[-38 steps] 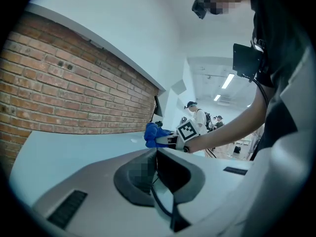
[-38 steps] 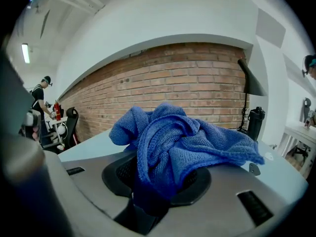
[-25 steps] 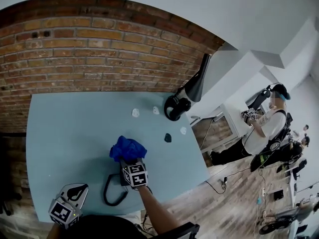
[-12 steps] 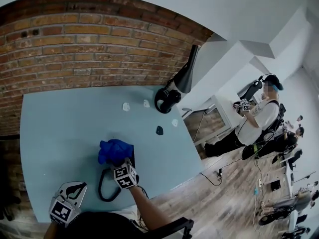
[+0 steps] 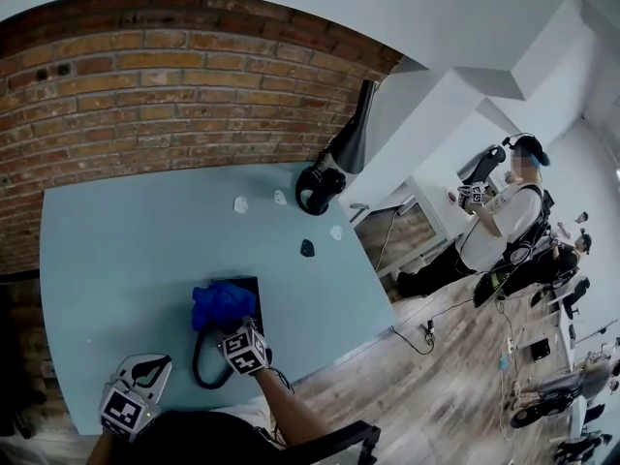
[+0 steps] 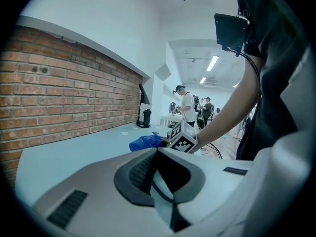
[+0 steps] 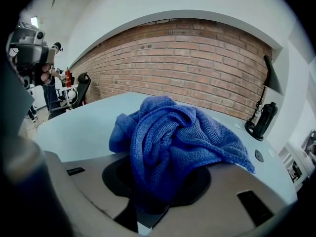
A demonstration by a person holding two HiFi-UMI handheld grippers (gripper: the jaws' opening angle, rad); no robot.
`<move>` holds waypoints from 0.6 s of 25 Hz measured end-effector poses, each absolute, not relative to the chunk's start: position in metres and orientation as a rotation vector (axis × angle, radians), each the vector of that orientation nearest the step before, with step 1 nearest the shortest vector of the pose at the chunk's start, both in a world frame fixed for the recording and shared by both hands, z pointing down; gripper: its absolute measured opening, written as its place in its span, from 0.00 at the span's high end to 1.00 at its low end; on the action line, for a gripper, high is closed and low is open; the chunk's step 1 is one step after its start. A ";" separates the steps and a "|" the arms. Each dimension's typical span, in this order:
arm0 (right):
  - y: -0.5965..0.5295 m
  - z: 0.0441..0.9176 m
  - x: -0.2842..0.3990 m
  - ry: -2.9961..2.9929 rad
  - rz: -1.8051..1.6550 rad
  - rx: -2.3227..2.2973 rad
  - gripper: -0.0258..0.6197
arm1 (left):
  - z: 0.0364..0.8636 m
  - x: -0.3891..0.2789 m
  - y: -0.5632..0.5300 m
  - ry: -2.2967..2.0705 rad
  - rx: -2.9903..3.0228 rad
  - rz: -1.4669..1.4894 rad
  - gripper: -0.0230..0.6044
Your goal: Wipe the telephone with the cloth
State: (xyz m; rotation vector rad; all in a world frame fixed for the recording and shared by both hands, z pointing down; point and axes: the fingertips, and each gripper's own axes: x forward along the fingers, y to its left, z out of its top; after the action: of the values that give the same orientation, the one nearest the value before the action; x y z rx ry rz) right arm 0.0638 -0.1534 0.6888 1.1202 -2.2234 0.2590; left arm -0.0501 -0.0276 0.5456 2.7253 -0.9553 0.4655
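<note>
Now your right claw [image 5: 232,325] grips the cloth [image 5: 219,303] on the telephone [image 5: 248,285]; your left claw [image 5: 147,364] is closed, empty.

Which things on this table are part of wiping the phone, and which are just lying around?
In the job:
- blue cloth, gripped by the right gripper
- black telephone under it, with its cord

Lying about:
- black lamp-like stand
- white scraps
- small dark piece
- left gripper, idle, empty
</note>
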 end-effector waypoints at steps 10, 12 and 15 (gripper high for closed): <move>-0.124 0.702 0.067 -2.214 0.300 1.111 0.75 | 0.551 -0.046 -0.018 -0.929 2.745 0.509 0.97; -0.119 0.705 0.067 -2.212 0.312 1.111 0.75 | 0.552 -0.045 -0.017 -0.914 2.743 0.517 0.97; -0.113 0.710 0.068 -2.210 0.317 1.109 0.75 | 0.554 -0.044 -0.017 -0.910 2.738 0.509 0.97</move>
State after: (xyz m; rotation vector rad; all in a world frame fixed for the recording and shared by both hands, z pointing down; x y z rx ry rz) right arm 0.0676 -0.1135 0.7105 1.1087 -2.2099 0.3174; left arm -0.0441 -0.0166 0.5538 2.7383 -0.9102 0.5092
